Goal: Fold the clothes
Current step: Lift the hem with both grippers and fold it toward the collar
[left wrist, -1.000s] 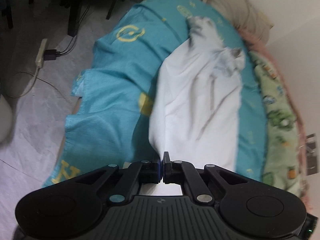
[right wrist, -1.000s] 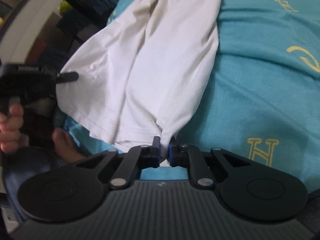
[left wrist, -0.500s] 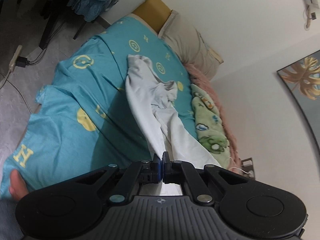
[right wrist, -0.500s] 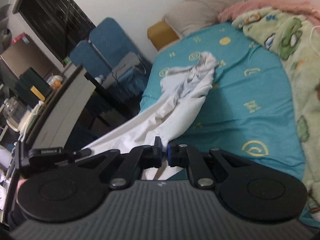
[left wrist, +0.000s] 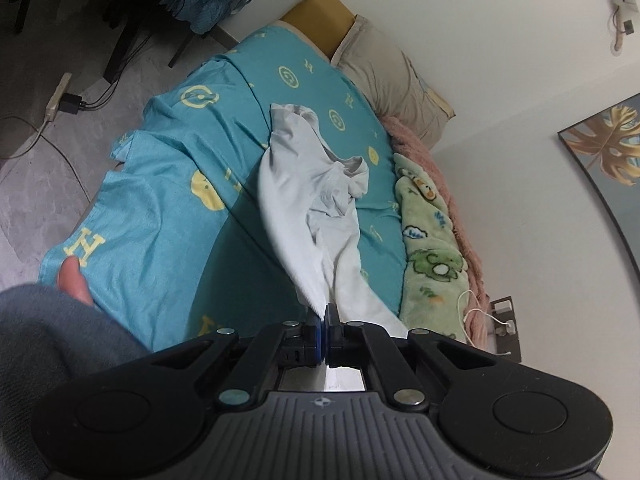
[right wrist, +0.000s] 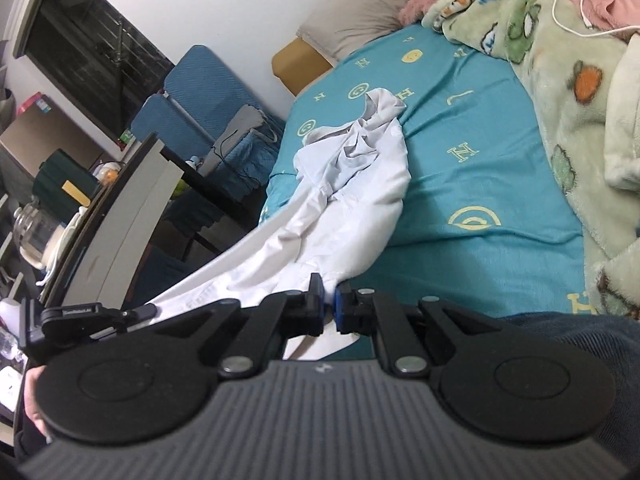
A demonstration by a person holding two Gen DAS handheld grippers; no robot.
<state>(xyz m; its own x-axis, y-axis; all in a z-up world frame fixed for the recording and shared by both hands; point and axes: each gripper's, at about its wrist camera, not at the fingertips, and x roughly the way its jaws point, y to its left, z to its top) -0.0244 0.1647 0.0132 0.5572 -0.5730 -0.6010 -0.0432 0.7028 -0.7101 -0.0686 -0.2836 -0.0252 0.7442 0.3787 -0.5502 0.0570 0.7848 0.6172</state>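
We had the white shirt [left wrist: 316, 184] pinched by its near edge in both grippers, left [left wrist: 325, 320] and right [right wrist: 329, 300], far end bunched on the bed [right wrist: 480, 184]. A thin bite could have slipped, dropping the edge.

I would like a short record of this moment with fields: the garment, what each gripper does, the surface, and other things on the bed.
garment: white shirt, far end bunched on the bed, near end lifted
left gripper: jaws shut on the shirt's near edge
right gripper: jaws shut on the shirt's near edge
surface: teal bedsheet with yellow prints
other things: green cartoon blanket, pink blanket, beige pillow
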